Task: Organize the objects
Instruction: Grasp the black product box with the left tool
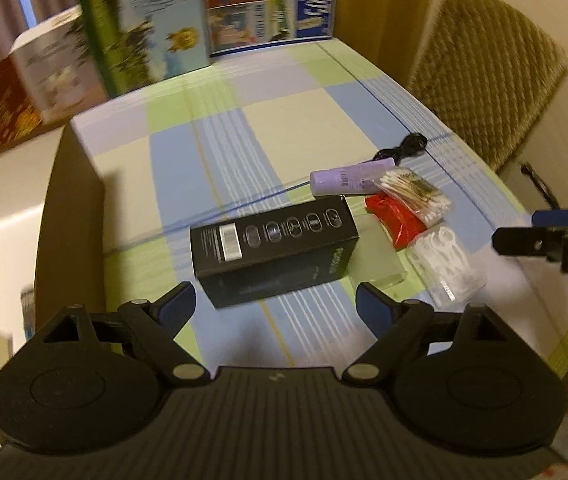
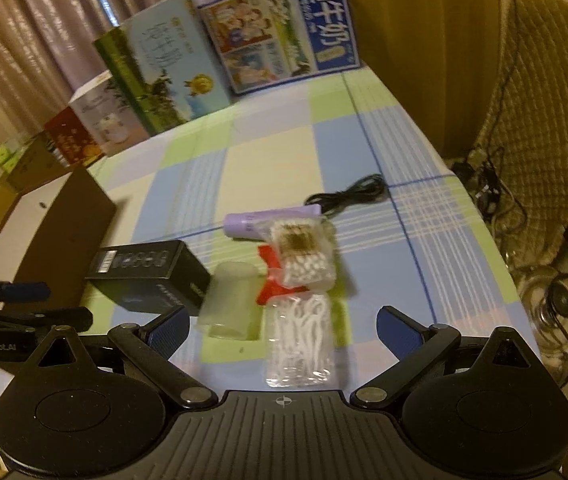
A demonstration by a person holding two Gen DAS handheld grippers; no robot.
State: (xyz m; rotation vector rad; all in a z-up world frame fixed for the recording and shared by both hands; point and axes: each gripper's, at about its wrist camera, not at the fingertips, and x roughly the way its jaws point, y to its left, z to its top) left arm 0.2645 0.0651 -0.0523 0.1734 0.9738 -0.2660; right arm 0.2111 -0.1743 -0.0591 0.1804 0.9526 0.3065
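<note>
Plastic-wrapped clutter crowds the tabletop's (image 1: 276, 128) right edge: one black box (image 1: 272, 248), one purple tube (image 1: 348, 178), one cotton-swab bag (image 2: 304, 256), one red packet (image 1: 398, 216), one floss-pick bag (image 2: 302, 344), one frosted cup (image 2: 230, 300), one black cable (image 2: 348, 194). The left gripper (image 1: 276, 306), jaws spread wide and empty, hovers before the box; the right gripper (image 2: 280, 326), jaws likewise open and empty, hangs over the floss picks. My guess: the overlapping bags are slippery, so a pinch may drag neighbours or push them off the edge.
</note>
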